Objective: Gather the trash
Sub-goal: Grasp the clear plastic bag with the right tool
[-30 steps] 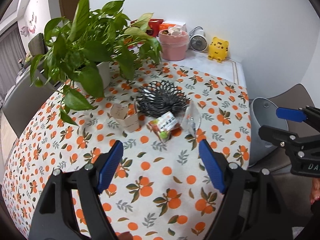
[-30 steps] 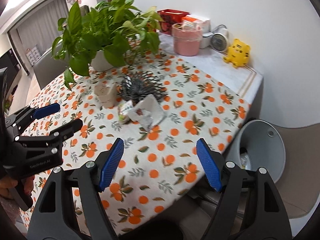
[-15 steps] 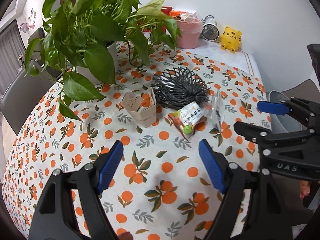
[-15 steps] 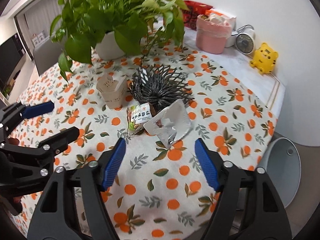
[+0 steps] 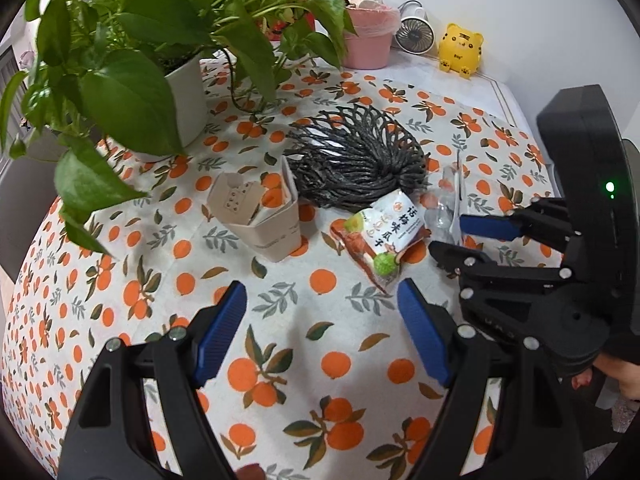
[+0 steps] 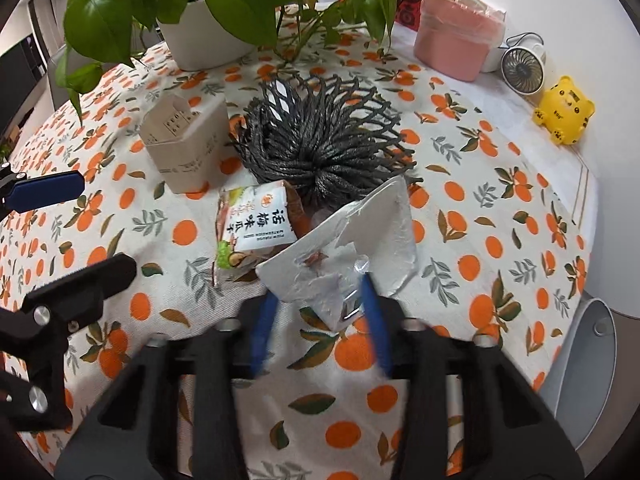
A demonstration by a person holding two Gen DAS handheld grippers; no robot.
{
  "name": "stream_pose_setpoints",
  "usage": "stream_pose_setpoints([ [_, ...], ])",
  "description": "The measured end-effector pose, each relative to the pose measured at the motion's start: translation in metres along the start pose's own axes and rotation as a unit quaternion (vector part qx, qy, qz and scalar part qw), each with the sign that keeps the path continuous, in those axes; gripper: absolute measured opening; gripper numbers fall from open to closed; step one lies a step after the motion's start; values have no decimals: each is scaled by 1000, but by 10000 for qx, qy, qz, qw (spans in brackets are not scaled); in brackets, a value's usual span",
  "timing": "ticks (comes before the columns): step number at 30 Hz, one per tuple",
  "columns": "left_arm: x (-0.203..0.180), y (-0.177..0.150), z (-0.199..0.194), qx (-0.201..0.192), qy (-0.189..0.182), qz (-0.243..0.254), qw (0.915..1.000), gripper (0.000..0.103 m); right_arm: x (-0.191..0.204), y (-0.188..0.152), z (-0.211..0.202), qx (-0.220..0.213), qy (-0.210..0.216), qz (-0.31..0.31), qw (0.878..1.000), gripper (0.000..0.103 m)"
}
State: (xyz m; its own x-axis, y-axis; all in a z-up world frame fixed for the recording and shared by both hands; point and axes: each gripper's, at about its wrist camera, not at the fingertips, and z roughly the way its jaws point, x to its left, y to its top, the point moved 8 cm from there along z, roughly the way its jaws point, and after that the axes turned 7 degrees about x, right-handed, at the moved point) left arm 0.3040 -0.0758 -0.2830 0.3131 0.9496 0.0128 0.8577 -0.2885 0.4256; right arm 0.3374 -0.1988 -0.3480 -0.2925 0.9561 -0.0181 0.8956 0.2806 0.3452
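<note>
Three pieces of trash lie close together on the tabletop [image 5: 280, 344], which wears a cloth printed with oranges: an open cardboard box [image 5: 260, 216], a printed snack packet [image 5: 384, 236] and a crumpled silvery wrapper [image 6: 344, 248]. The box stands just left of the packet; the wrapper lies just right of it, overlapping its edge. Behind them sits a dark woven basket [image 6: 324, 140], touching the packet's far end.

The right gripper [image 6: 318, 312] is low over the near corner of the wrapper, its blue fingers [image 6: 370, 308] partly drawn in, one on each side of that corner. The picture is blurred there, and I cannot tell whether they pinch it.

The left gripper [image 5: 320, 316] hovers above bare cloth near the packet, fingers [image 5: 220, 328] spread wide and holding nothing.

Farther back stand a potted plant [image 5: 184, 92], a pink bin [image 6: 456, 44], a small fan [image 6: 522, 68] and a yellow tiger figure [image 6: 564, 110]. A grey waste bin [image 6: 588, 360] shows beside the table edge on the right.
</note>
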Motion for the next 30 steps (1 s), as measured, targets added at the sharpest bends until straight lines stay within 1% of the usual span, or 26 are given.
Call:
stream_pose_setpoints([
  [1, -2, 2, 2, 2, -17, 29, 10000, 78, -1, 0, 1, -9, -8, 0, 10000, 21],
  [4, -11, 7, 9, -7, -94, 112, 9999, 78, -8, 0, -2, -51, -41, 14, 10000, 16],
  [8, -23, 17, 19, -35, -203, 195, 9996, 78, -23, 1, -10, -113, -74, 137, 9998, 13],
  [12, -37, 26, 34, -24, -279, 293, 9992, 78, -36, 4, -15, -183, -103, 215, 9995, 11],
  [18, -45, 35, 55, 26, -242, 342, 9991, 77, -50, 4, -18, -213, -114, 278, 9993, 10],
  [19, -45, 36, 57, 29, -250, 331, 9991, 75, -52, 4, -19, -214, -112, 293, 9993, 10],
  [20, -44, 36, 60, 55, -266, 308, 9992, 63, -53, 3, -19, -211, -107, 311, 9992, 10],
  [21, -44, 37, 62, 75, -326, 283, 9990, 59, -54, 3, -20, -210, -102, 325, 9992, 10],
  [22, -44, 39, 62, 48, -339, 253, 9991, 57, -55, 3, -21, -212, -93, 346, 9991, 10],
  [23, -44, 39, 62, 27, -382, 260, 9989, 48, -56, 2, -21, -211, -89, 359, 9991, 10],
  [24, -45, 40, 62, 20, -386, 281, 9989, 44, -57, 2, -22, -208, -83, 368, 9991, 10],
  [27, -47, 42, 59, -21, -367, 340, 9987, 37, -56, 2, -25, -230, -62, 387, 9990, 10],
  [30, -47, 43, 54, -24, -407, 310, 9987, 32, -54, 1, -31, -267, -52, 393, 9989, 10],
])
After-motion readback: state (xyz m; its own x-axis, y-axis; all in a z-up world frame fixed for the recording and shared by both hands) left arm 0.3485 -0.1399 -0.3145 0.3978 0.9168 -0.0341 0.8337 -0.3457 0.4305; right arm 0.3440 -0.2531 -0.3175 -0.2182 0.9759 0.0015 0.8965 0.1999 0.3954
